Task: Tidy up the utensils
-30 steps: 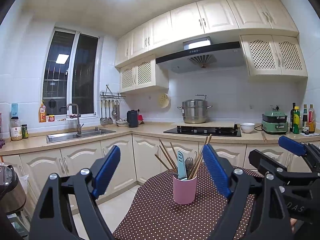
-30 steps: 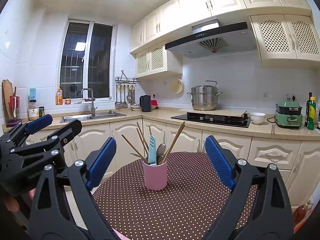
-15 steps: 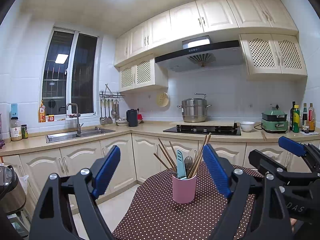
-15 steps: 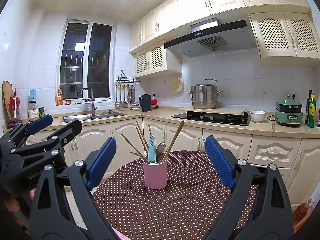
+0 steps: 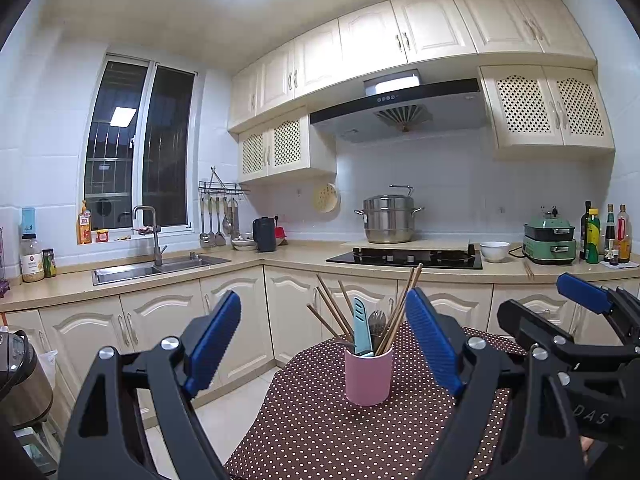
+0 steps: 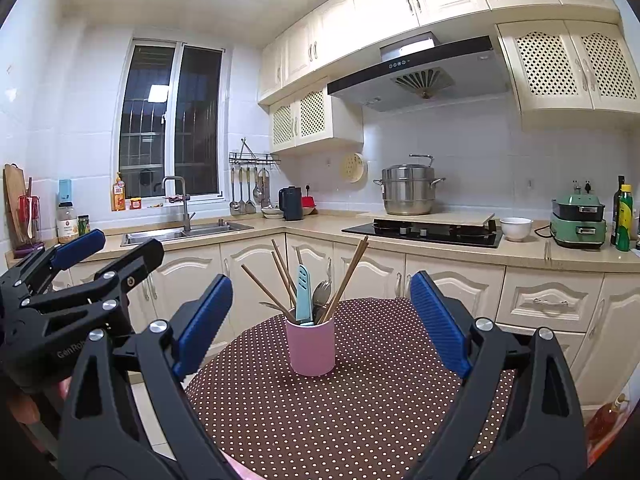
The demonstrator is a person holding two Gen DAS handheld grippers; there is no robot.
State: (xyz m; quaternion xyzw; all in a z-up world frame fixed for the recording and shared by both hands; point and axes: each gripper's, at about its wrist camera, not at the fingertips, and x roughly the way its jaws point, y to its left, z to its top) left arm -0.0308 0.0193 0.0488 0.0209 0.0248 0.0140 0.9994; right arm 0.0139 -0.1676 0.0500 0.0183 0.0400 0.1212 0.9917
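Chopsticks (image 6: 348,276) in the pink cup (image 6: 311,347) look light, stiff and slippery, best pinched mid-shaft; both the left gripper (image 5: 323,340) and right gripper (image 6: 320,320) gape empty.

We see a pink cup (image 5: 368,376) standing upright on the dotted cloth (image 5: 320,432) of the worktop, toward its far side. It holds the utensils, all handle-down or tip-down inside it. Wooden chopsticks (image 6: 347,276) fan out above the rim, some leaning left, a pair leaning right. A teal slotted tool (image 6: 303,295) stands nearly upright at the front, and a metal spoon (image 6: 321,292) rises just right of it.
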